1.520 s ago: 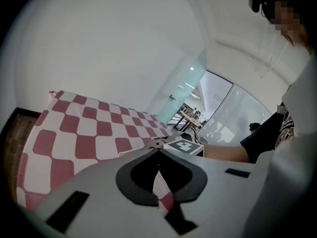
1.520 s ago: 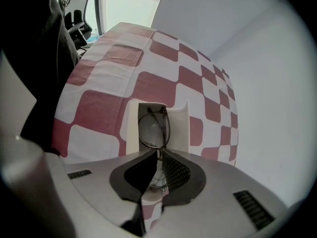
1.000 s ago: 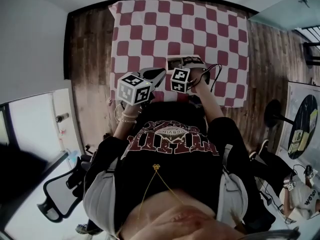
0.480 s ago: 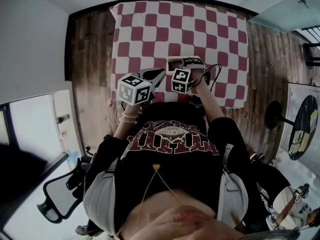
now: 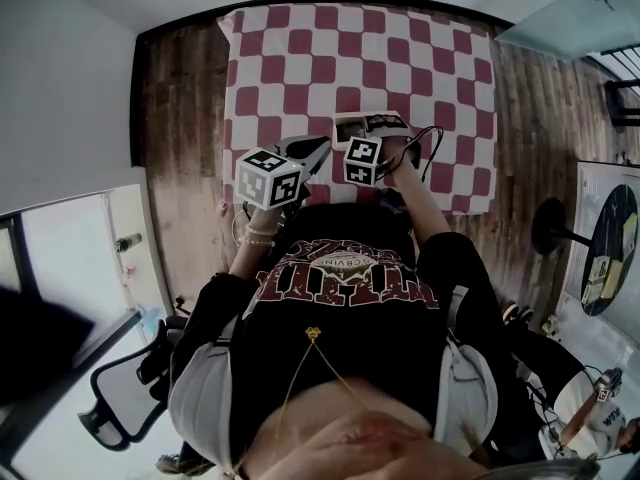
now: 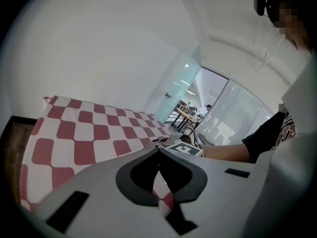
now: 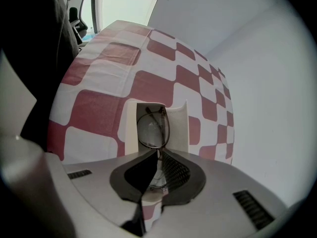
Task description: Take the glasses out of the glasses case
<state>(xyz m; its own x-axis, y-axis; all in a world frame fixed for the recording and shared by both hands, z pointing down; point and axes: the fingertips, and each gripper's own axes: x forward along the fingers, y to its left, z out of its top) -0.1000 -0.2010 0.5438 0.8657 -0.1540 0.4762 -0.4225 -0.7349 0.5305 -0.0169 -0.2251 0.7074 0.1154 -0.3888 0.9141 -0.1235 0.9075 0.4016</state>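
Glasses (image 7: 153, 129) sit in the open white case (image 7: 131, 128) on the checked cloth (image 7: 94, 108), and your right gripper (image 7: 158, 153) has its jaws pinched on the frame. Your left gripper (image 6: 159, 150) is closed on nothing, just beside it.

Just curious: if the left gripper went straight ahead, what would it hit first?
Most likely the marker cube on the right gripper, just beyond the left gripper's closed tips, though depth is unclear.

A red-and-white checked tablecloth (image 5: 360, 58) covers a table on wooden plank floor (image 5: 180, 148), beside white walls (image 5: 60, 88).
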